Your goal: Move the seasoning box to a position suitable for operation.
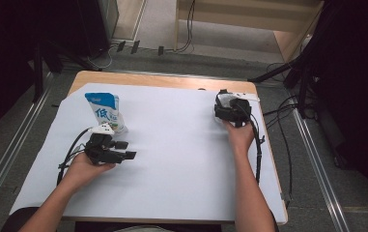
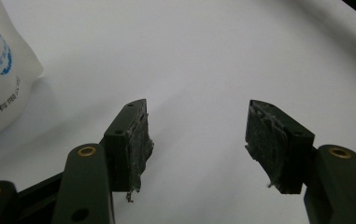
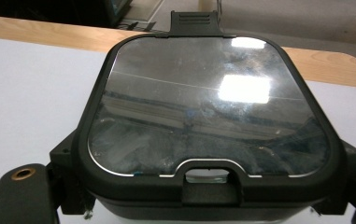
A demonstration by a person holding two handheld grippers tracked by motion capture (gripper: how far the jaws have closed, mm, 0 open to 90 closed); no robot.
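The right hand-held gripper [image 1: 229,112] is gripping a black-rimmed box with a clear lid [image 3: 208,112] at the far right corner of the bench [image 1: 172,81], one jaw on each side of the box, with the latch tab facing the camera. The box is sitting between the jaws and filling the space in front of them. The left hand-held gripper [image 2: 196,135] is resting with its jaws standing wide and nothing between them; a white and blue pouch [image 1: 105,112] is standing just beyond and to its left.

To carry the box well, I judge it should be kept level, the squeeze staying even on both sides so the smooth rim is not sliding out, and any lift should be going straight up before travelling.

The far wooden edge of the bench is lying just beyond the box, and the right edge is near, so pulling back toward the person looks safest. Between the two hand-held grippers the white sheet [image 1: 181,159] is offering wide open room for setting the box down, well apart from the pouch.
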